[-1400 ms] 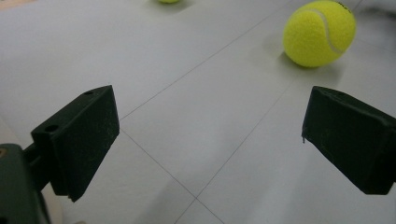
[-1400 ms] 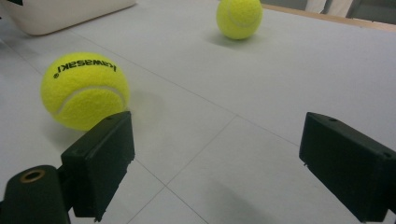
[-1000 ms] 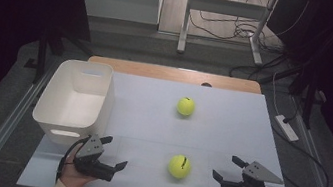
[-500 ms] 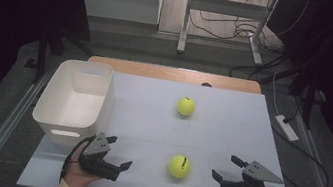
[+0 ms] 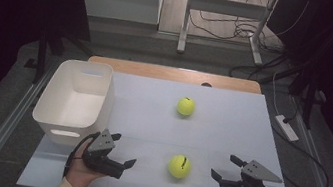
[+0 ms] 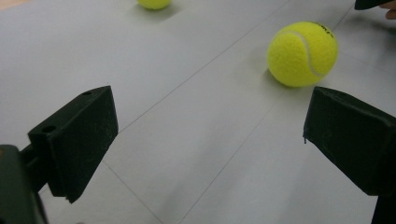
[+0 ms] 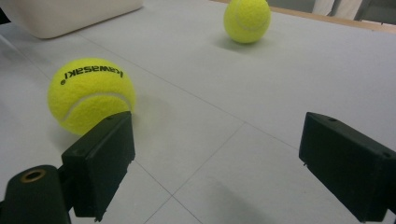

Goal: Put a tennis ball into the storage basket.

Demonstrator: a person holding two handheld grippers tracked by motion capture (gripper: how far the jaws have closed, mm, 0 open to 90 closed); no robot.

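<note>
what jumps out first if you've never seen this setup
Two bright yellow tennis balls on the pale table top: the near ball lies between the two hand-held grippers, the far ball sits toward the back. The left gripper and right gripper both stand open and empty, facing the near ball. A white bin stands at the table's left edge.

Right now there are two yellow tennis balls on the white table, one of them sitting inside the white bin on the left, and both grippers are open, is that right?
Not quite. The white bin holds nothing. Both tennis balls lie on the table: the near ball between the open left gripper and the open right gripper, the far ball beyond it. The high view shows this.
</note>
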